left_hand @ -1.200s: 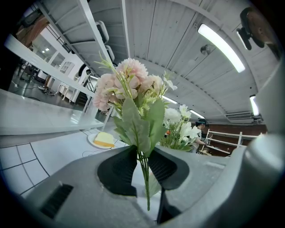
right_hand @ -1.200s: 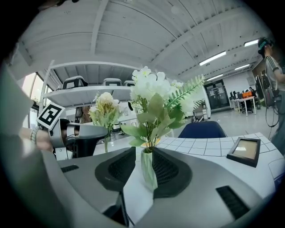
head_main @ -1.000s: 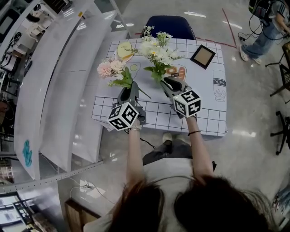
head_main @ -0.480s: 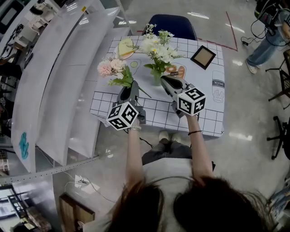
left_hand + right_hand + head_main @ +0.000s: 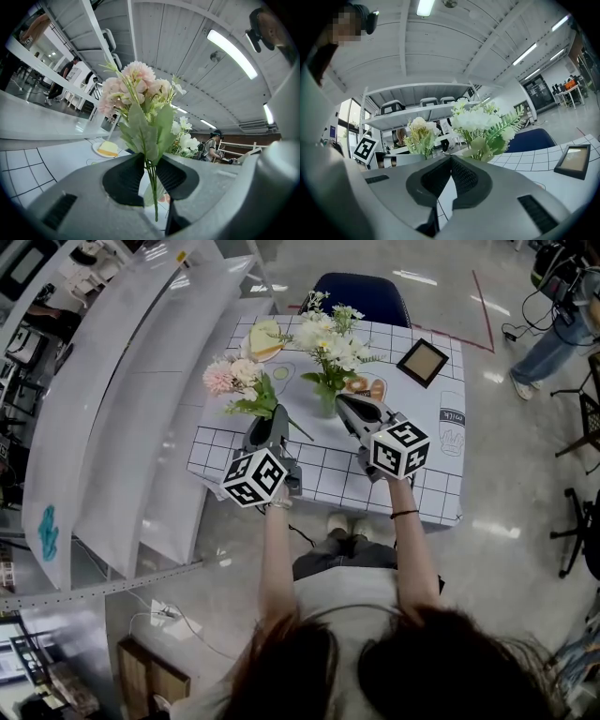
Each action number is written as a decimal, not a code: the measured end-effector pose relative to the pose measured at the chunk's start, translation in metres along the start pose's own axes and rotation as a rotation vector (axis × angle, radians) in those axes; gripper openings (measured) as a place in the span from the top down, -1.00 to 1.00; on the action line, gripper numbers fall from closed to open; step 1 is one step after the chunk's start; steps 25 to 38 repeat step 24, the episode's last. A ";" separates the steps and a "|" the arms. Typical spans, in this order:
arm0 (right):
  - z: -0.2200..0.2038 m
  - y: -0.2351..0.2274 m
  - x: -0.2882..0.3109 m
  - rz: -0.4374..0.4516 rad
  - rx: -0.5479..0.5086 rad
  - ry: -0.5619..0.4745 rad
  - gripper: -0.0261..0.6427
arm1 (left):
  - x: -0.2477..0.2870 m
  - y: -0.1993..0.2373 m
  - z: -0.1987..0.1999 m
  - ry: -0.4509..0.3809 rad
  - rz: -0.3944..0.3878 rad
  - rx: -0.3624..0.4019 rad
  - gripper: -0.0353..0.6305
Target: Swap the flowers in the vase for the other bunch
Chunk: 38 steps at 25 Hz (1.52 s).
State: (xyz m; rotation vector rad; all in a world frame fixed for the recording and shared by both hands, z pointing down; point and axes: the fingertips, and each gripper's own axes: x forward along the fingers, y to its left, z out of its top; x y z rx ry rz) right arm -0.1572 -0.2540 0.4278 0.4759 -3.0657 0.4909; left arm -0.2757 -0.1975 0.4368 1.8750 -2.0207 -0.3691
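The pink bunch point(image 5: 234, 379) stands upright with its stems pinched in my left gripper point(image 5: 266, 421), above the table's left side. In the left gripper view the thin stems run down between the pads of the left gripper point(image 5: 150, 161), under the pink bunch point(image 5: 136, 89). The white bunch point(image 5: 323, 338) stands in the glass vase point(image 5: 326, 407) at mid-table. My right gripper point(image 5: 343, 405) is level, with its tips by the vase's neck. Its jaws have just been closing. In the right gripper view the right gripper point(image 5: 451, 158) has its tips meeting and no stem showing between them. The white bunch point(image 5: 480, 123) rises just beyond.
On the gridded tablecloth point(image 5: 422, 474) lie a framed picture point(image 5: 422, 362) at back right and a plate with cake point(image 5: 262, 338) at back left. A blue chair point(image 5: 361, 292) stands behind the table, long white shelves point(image 5: 122, 427) to its left. A person point(image 5: 562, 306) stands far right.
My right gripper has lifted slightly beside the vase, and the vase's glass now shows under the white bunch. The left gripper holds the pink bunch where it was.
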 end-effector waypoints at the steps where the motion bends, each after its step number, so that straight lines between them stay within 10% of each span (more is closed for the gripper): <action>1: 0.001 0.001 0.000 0.001 0.000 -0.002 0.89 | 0.000 -0.001 0.001 0.000 -0.001 0.001 0.67; 38: 0.004 0.013 -0.009 0.027 -0.015 -0.021 0.89 | -0.012 -0.005 0.000 -0.009 -0.004 0.000 0.67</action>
